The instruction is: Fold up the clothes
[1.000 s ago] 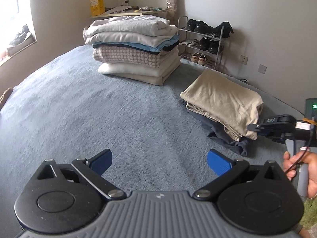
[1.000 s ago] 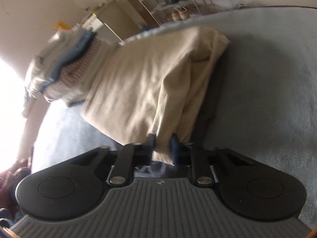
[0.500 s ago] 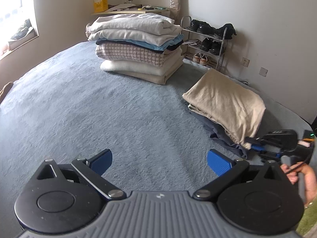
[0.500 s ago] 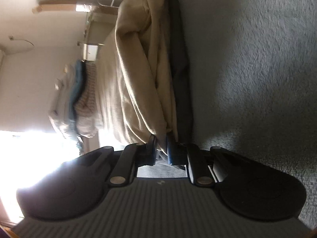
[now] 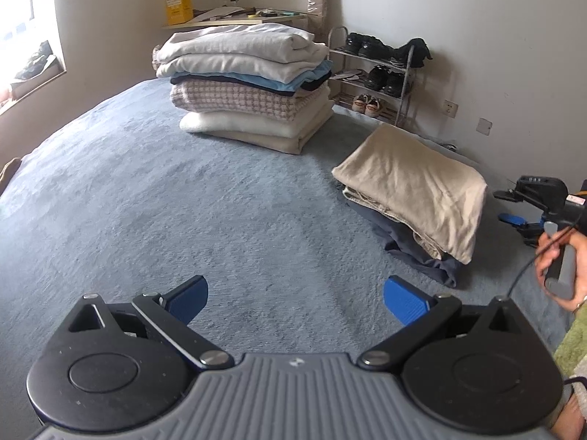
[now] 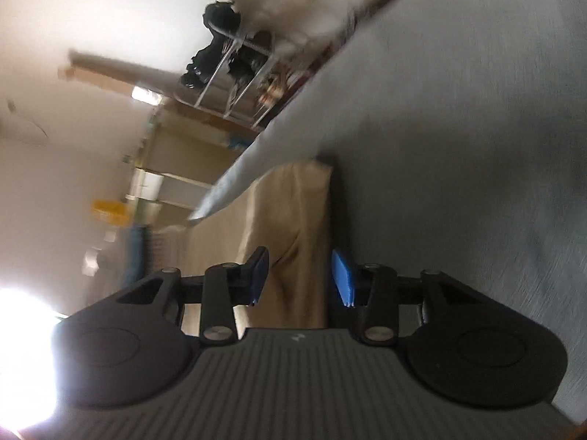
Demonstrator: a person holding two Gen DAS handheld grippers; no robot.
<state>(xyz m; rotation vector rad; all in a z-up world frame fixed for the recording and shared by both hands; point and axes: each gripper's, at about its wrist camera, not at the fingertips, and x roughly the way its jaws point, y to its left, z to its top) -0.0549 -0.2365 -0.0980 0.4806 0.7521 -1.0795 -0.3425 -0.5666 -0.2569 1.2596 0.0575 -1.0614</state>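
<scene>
We see the beige garment (image 5: 414,187) folded at frame right beside our opening, empty right gripper (image 6: 302,278); left gripper (image 5: 295,299) gapes empty; the stack (image 5: 249,88) looks finished.

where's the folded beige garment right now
In the left wrist view the folded beige garment lies right of centre on the blue bedcover, atop a dark garment, near the shoe rack.

Left gripper (image 5: 295,295): black linkage arms, silver pivot screws, blue finger pads (image 5: 405,300), ribbed grey housing behind.
</scene>
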